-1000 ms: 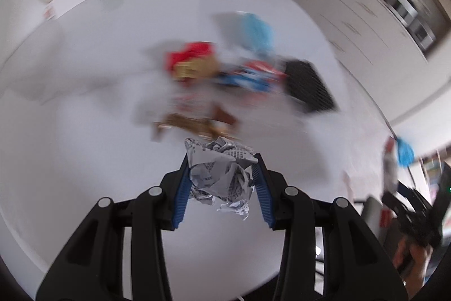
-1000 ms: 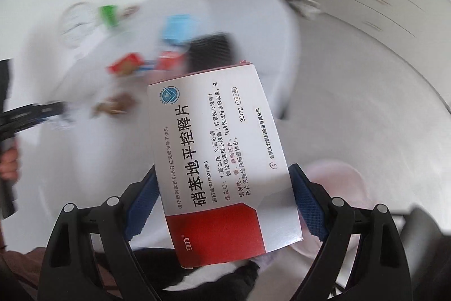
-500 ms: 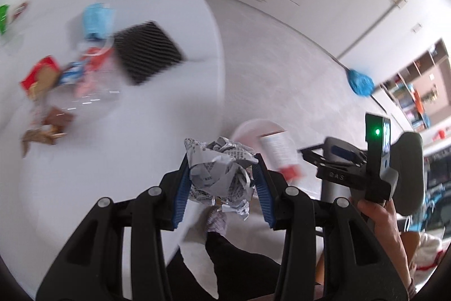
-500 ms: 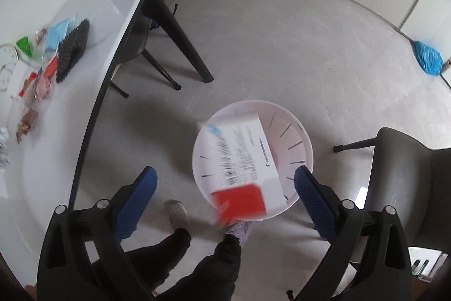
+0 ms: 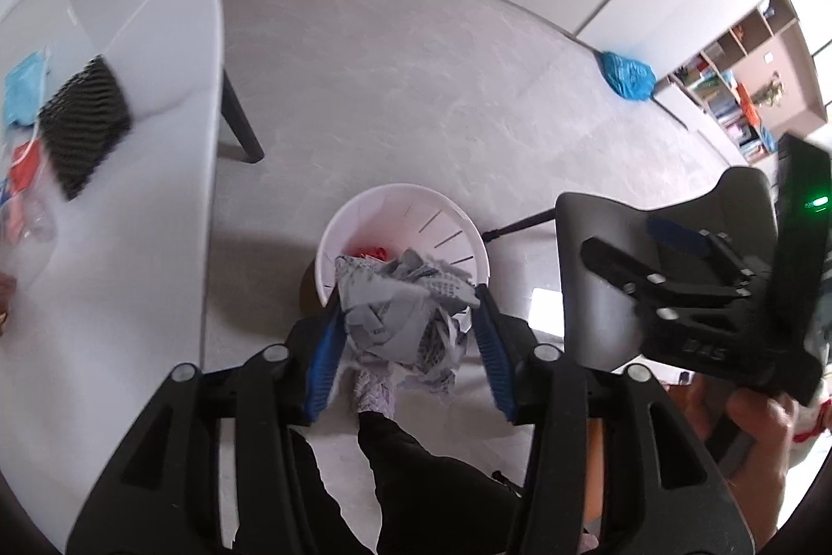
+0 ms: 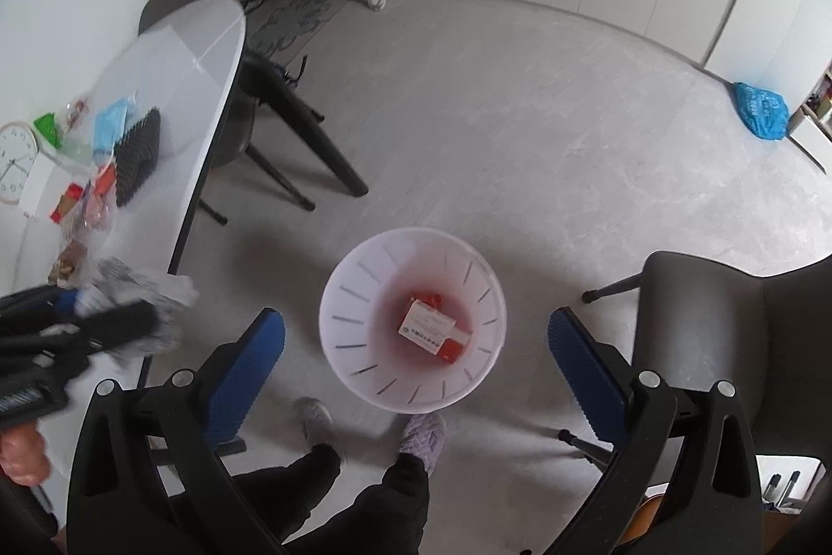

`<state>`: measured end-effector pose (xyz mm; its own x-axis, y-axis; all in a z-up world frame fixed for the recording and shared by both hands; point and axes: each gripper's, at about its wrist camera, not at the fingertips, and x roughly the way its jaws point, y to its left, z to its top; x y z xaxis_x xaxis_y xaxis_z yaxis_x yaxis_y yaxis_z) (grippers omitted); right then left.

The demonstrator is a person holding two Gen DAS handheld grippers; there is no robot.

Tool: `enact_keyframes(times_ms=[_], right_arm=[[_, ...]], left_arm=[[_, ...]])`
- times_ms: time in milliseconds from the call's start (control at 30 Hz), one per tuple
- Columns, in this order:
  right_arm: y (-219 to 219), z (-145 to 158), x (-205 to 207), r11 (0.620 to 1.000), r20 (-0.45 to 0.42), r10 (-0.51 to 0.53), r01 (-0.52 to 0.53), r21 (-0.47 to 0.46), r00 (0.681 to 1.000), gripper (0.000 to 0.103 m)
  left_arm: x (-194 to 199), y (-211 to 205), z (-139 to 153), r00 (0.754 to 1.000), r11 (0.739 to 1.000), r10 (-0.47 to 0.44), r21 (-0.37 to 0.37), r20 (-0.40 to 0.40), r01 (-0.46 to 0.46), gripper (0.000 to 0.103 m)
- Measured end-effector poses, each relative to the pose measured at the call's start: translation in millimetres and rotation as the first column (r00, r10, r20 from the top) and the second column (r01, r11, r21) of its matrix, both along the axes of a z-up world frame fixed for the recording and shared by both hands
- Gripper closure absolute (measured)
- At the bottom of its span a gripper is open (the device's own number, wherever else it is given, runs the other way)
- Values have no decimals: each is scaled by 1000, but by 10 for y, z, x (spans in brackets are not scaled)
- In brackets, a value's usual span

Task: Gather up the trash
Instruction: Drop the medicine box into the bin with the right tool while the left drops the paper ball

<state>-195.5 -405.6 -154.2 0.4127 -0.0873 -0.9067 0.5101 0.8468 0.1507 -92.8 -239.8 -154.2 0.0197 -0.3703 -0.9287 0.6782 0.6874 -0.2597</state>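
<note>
The left gripper (image 5: pixel 408 336) is hovering over the white bin (image 5: pixel 333 237), its jaws having just been opening, with the crumpled paper wad (image 5: pixel 400 310) sitting loosely between the pads (the right-hand pad looks clear of it). The bin's mouth is lying straight ahead at twelve o'clock, directly beneath. The right gripper (image 6: pixel 416 347) is standing wide and empty above the box (image 6: pixel 431 328) already resting inside.
</note>
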Motion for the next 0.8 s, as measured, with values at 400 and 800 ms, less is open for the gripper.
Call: enact_keyframes(times_ms=[400,800], right_arm=[[-182,101,-18,999,29,-36,36,5,999,3],[176,236,194,999,42,32,-31,-13,999,3]], left_arm=[[-54,-83,134,1000,1000,7,-30,15,-6,9],[33,316,393,995,997,75,-40,70,-73,9]])
